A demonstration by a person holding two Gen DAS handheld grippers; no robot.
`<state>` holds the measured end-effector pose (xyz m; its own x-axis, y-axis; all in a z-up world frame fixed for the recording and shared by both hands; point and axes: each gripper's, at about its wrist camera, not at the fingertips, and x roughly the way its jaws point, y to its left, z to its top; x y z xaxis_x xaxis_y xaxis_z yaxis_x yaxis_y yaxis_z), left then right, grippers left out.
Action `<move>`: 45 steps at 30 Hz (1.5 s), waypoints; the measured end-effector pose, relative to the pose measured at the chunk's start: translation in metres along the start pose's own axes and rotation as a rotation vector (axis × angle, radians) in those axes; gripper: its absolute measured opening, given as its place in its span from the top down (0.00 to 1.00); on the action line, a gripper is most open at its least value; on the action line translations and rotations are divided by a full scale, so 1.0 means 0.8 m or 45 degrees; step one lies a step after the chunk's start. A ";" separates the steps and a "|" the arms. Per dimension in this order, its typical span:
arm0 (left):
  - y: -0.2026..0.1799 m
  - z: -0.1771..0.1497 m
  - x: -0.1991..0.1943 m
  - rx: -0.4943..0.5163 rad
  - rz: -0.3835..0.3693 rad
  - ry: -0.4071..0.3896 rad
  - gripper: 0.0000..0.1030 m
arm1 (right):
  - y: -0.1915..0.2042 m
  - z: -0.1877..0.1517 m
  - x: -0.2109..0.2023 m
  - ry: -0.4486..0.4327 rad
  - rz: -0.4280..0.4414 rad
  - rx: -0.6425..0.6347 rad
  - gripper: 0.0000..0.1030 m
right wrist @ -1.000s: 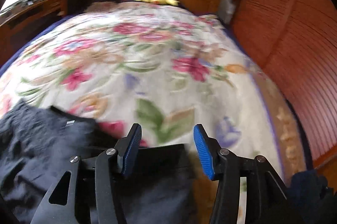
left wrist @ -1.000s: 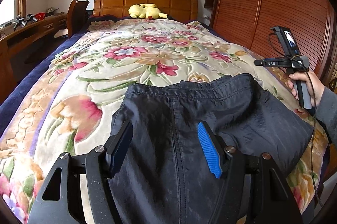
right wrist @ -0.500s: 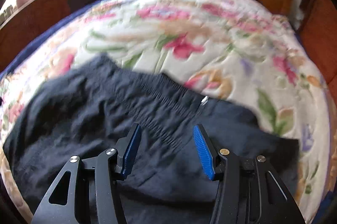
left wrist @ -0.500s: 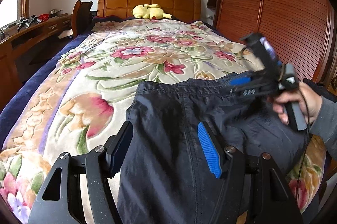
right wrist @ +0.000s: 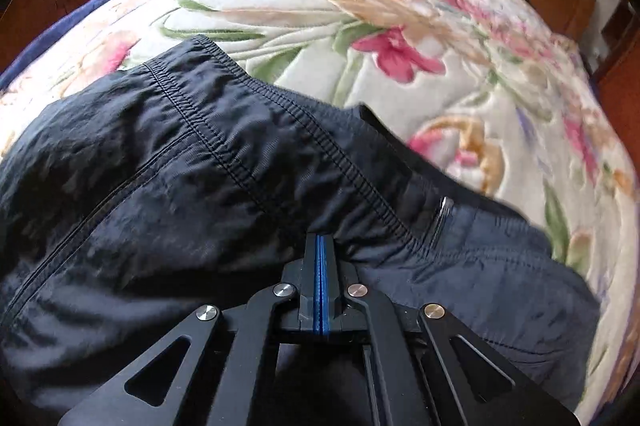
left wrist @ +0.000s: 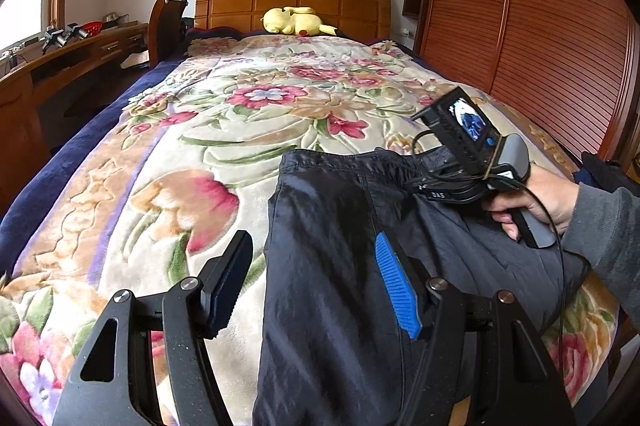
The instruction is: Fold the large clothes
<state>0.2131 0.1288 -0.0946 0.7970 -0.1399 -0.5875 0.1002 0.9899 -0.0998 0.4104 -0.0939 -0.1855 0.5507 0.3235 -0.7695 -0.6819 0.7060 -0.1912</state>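
The right gripper (right wrist: 322,258), which half a second ago hung with its blue pads apart over the dark trousers (left wrist: 340,266), now has its jaws brought together at the waistband (right wrist: 280,130) in the lower middle of the right wrist view; they have just been closing. The pads look pressed flat against each other, and whether a thin fold of cloth is caught at their tips cannot be told, since the tips sink into the fabric there. In the left wrist view the same tool sits lower and nearer the waistband's right end than a second ago, carried by the person's hand (left wrist: 536,202) at mid right. I judge this to be the first grasp of a fold: one corner of the waist taken, the other not yet. The left gripper (left wrist: 316,278) hovers with fingers spread, one on each side of the trousers' left edge at the bottom of its frame, pinching nothing. The trousers lie on the floral blanket (left wrist: 240,130) at the near end of the bed, waist toward the headboard. Their legs run out of both frames below, so their lie is unknown; a small metal piece (right wrist: 444,210) by the waistband is blurred.
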 end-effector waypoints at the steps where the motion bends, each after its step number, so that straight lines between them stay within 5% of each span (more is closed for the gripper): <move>1: -0.001 0.000 0.000 0.004 0.000 0.000 0.37 | 0.001 0.001 -0.001 -0.022 0.006 0.014 1.00; 13: -0.011 0.003 0.002 0.019 -0.019 -0.002 0.37 | -0.009 0.014 -0.055 -0.207 0.060 0.134 1.00; 15: -0.014 0.004 0.004 0.023 -0.029 -0.003 0.37 | -0.027 0.005 -0.073 -0.206 0.032 0.154 0.86; 17: -0.019 0.003 0.006 0.026 -0.040 0.000 0.37 | -0.051 -0.013 -0.097 -0.223 -0.008 0.181 0.61; 22: -0.034 -0.001 0.014 0.044 -0.079 0.024 0.37 | -0.138 -0.073 -0.137 -0.184 -0.197 0.308 0.52; 28: -0.055 -0.006 0.020 0.079 -0.103 0.046 0.37 | -0.222 -0.146 -0.129 -0.071 -0.292 0.491 0.52; 35: -0.073 -0.014 0.032 0.111 -0.127 0.083 0.37 | -0.268 -0.175 -0.074 0.047 -0.251 0.659 0.53; 38: -0.081 -0.017 0.038 0.128 -0.133 0.102 0.37 | -0.266 -0.176 -0.059 0.065 -0.147 0.683 0.74; 40: -0.083 -0.017 0.041 0.134 -0.137 0.107 0.37 | -0.261 -0.169 -0.064 0.061 -0.183 0.622 0.91; 45: -0.088 -0.019 0.042 0.145 -0.152 0.114 0.37 | -0.278 -0.165 -0.092 -0.059 -0.402 0.633 0.96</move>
<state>0.2240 0.0544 -0.1195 0.7199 -0.2530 -0.6463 0.2617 0.9614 -0.0849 0.4585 -0.3577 -0.1668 0.7184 0.0685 -0.6923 -0.1801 0.9795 -0.0900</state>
